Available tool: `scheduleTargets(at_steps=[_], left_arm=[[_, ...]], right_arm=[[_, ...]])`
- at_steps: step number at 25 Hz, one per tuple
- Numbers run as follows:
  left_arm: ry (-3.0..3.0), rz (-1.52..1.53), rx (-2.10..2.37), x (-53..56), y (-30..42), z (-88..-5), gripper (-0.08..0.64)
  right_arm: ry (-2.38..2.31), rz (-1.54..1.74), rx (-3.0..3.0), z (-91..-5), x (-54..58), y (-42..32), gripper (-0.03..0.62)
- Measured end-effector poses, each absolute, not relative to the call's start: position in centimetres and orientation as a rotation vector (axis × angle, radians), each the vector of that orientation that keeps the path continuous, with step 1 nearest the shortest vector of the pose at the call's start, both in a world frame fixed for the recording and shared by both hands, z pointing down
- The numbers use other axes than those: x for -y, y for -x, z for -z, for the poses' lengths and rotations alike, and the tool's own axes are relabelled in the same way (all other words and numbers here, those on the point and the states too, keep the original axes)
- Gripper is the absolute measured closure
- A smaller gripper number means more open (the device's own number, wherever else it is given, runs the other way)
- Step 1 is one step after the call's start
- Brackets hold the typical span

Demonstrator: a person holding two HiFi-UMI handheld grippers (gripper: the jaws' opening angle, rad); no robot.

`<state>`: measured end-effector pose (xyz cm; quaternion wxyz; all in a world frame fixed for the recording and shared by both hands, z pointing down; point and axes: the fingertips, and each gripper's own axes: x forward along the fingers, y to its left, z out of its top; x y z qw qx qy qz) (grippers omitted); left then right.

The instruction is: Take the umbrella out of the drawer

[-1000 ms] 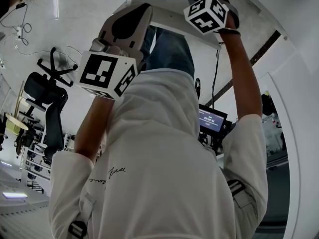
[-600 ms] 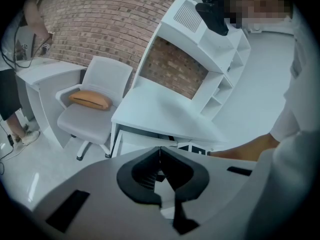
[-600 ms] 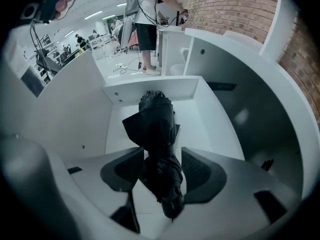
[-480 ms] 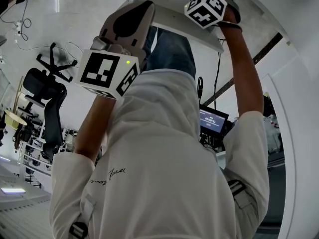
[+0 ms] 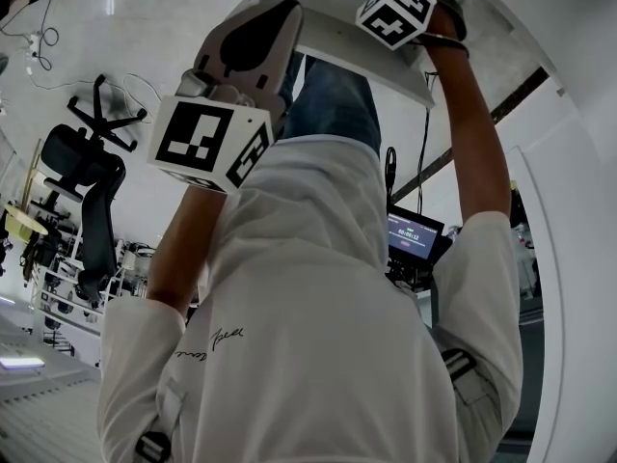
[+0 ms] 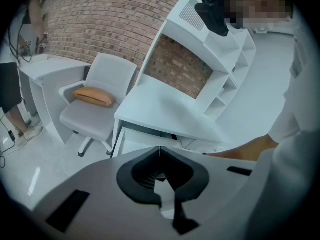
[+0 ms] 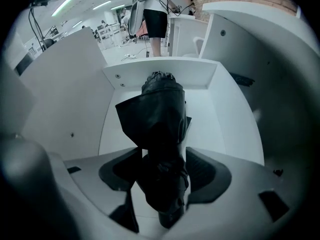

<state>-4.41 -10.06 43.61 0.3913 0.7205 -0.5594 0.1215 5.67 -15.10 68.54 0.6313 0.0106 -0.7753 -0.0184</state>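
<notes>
Though unseen from head view, umbrella (image 7: 159,114) lies in drawer (image 7: 225,126) between right gripper (image 7: 163,156) jaws, just opening, unclamped; left gripper (image 6: 160,151) clenched.

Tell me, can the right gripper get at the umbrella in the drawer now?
Probably yes. The drawer stands open and nothing covers the umbrella. The right gripper points down into it, and its jaws, which have just been opening, already straddle the umbrella without pressing on it.

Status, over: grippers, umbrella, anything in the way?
Left gripper shut, empty. Right gripper jaws just opening, astride umbrella, no grip yet. Umbrella lying in open drawer. Nothing blocking.
</notes>
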Motion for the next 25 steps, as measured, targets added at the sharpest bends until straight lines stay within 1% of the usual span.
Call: scheduleTargets(at_steps=[20, 25], left_arm=[[-1.779, -0.291, 1.421, 9.9, 5.4, -44.9, 0.543], [-1.779, -0.289, 1.428, 10.1, 5.2, -45.1, 0.543]], right_arm=[[0.024, 0.103, 1.737, -70.3, 15.6, -4.1, 0.337], [0.044, 0.080, 1.709, -71.6, 15.3, -4.2, 0.328]])
